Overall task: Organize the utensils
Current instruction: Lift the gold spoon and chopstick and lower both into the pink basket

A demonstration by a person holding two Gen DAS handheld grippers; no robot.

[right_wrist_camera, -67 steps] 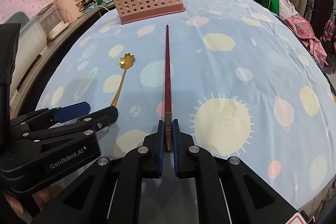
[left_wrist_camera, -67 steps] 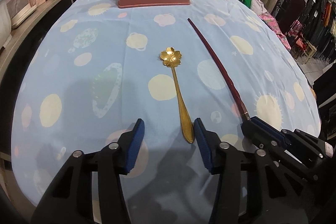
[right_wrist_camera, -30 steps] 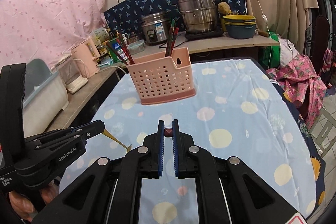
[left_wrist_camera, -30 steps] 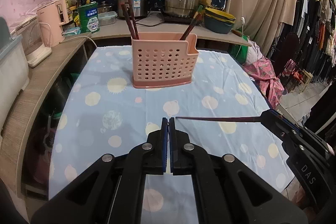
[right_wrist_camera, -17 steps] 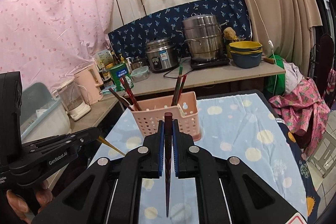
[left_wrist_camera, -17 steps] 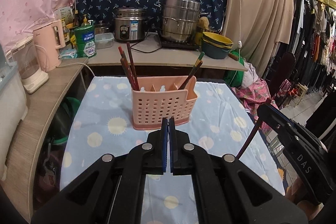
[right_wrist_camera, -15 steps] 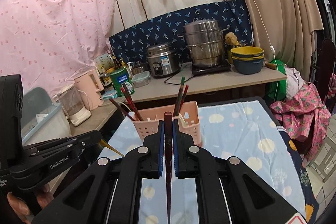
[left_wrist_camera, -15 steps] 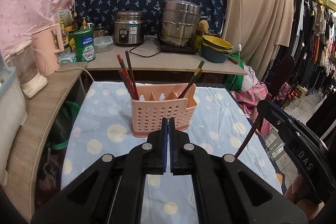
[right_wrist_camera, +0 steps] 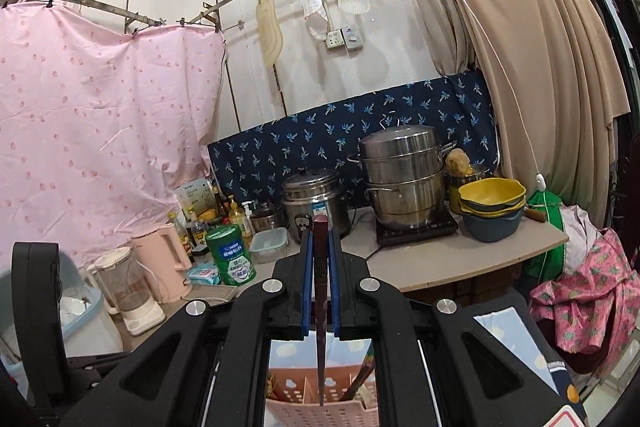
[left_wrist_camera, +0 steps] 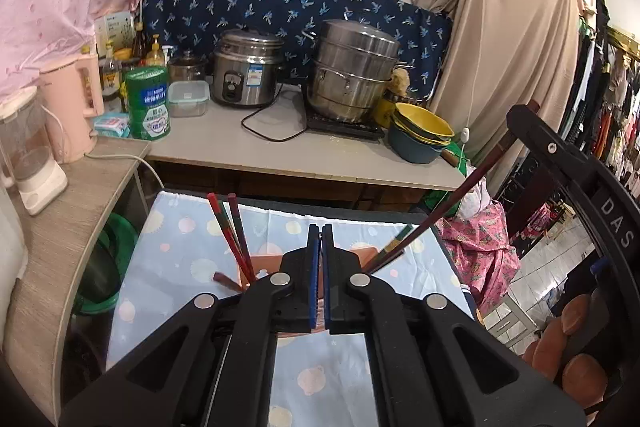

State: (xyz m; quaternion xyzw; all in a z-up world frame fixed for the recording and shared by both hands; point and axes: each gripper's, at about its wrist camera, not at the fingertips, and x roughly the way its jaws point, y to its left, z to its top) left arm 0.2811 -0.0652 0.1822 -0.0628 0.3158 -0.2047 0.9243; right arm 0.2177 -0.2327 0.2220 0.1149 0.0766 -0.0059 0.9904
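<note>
The right tool (right_wrist_camera: 319, 267) is pinching a dark red chopstick (right_wrist_camera: 320, 315), which is hanging tip-down above the pink utensil basket (right_wrist_camera: 320, 407). The left tool (left_wrist_camera: 319, 267) is pressed together; whether anything is between its pads cannot be told.

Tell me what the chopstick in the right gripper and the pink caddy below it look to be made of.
Chopstick: dark reddish brown with a smooth sheen, so probably lacquered wood, though coated plastic is possible. Caddy: matte pink with moulded rows of round holes and thin dividers, so almost certainly plastic.
</note>
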